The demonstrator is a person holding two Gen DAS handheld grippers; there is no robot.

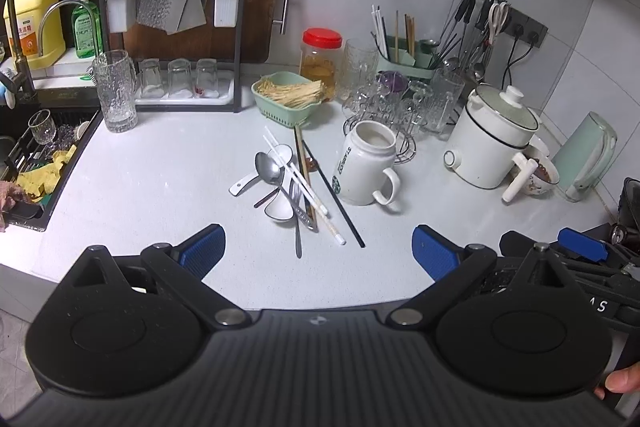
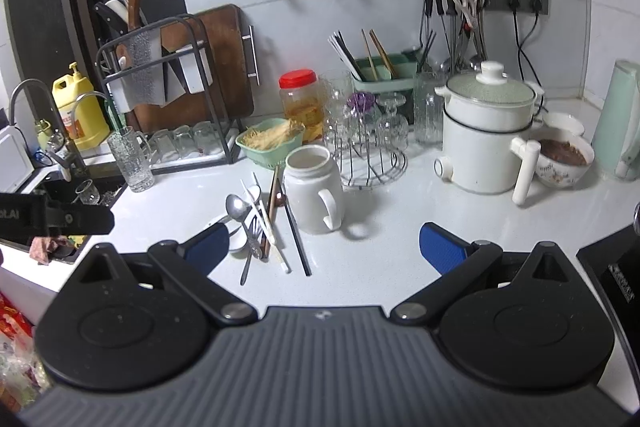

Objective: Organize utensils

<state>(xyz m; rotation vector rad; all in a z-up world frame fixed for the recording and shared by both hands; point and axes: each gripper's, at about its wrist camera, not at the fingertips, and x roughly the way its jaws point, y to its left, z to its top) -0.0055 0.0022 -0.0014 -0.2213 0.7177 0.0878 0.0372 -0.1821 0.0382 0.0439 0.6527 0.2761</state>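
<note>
A loose pile of utensils lies mid-counter: a steel spoon, a fork, white ceramic spoons, white chopsticks and a black chopstick. Beside the pile stands a white mug. A green utensil holder with chopsticks stands at the back. My left gripper hangs open just short of the pile, nothing between its blue pads. My right gripper is open too, near the counter's front, with the pile by its left finger.
Glasses on a wire rack, a white electric pot, a red-lidded jar, a green basket and a knife rack crowd the back. A sink lies left. A bowl sits right.
</note>
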